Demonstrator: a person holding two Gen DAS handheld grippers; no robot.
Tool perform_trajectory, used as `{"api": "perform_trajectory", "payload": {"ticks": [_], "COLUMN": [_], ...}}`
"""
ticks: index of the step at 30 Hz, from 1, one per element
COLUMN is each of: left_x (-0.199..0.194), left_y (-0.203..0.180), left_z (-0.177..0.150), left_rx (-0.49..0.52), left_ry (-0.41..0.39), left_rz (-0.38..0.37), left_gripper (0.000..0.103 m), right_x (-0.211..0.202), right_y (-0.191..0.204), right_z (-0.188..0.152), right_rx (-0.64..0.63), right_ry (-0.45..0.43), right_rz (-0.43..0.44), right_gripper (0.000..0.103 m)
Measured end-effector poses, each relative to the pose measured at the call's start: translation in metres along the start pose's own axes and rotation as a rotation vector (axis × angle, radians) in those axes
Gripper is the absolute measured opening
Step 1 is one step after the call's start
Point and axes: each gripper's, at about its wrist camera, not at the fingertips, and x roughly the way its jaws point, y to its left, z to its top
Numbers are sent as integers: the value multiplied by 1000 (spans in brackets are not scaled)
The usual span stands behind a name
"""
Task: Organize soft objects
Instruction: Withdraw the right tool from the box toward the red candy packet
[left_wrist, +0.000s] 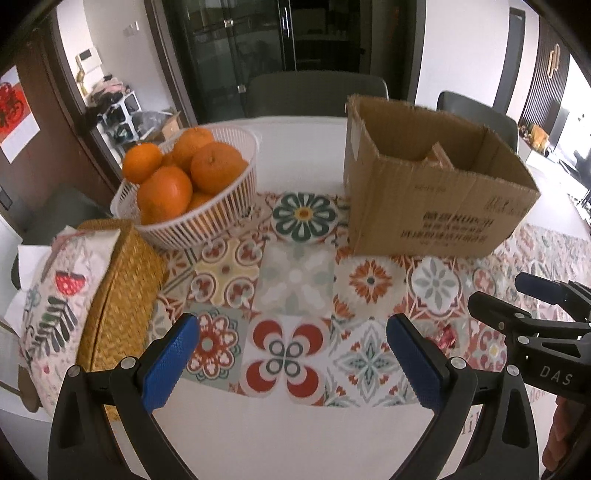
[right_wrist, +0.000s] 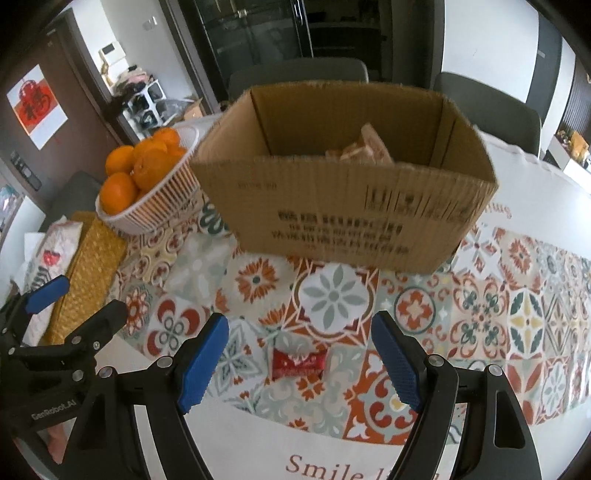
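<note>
A small red wrapped packet (right_wrist: 299, 363) lies on the patterned tablecloth (right_wrist: 517, 295), between and just ahead of my right gripper (right_wrist: 299, 363), which is open and empty. In the left wrist view the packet (left_wrist: 447, 336) peeks out beside the right finger. An open cardboard box (right_wrist: 343, 206) stands behind it with tan packets (right_wrist: 365, 147) inside; it also shows in the left wrist view (left_wrist: 428, 192). My left gripper (left_wrist: 291, 360) is open and empty over the cloth. The right gripper (left_wrist: 524, 306) shows at the right edge there.
A white basket (left_wrist: 207, 218) of oranges (left_wrist: 214, 168) stands at the back left. A woven tissue holder (left_wrist: 118, 291) with a patterned tissue pack (left_wrist: 55, 306) lies at the left. Grey chairs (left_wrist: 314, 92) stand behind the table.
</note>
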Motion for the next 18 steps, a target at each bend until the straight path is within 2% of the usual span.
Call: {"api": "perform_trajectory", "payload": {"ticks": [18], "left_x": [54], "left_y": [0], "left_z": [-39], "left_rx": [13], "left_ry": [170], "left_rz": [-9], "left_gripper": [103], "right_x": [60], "right_y": [-2], "right_z": [-37], "right_rx": [-4], "right_ry": [173], "right_rz": [9], "right_gripper": [81]}}
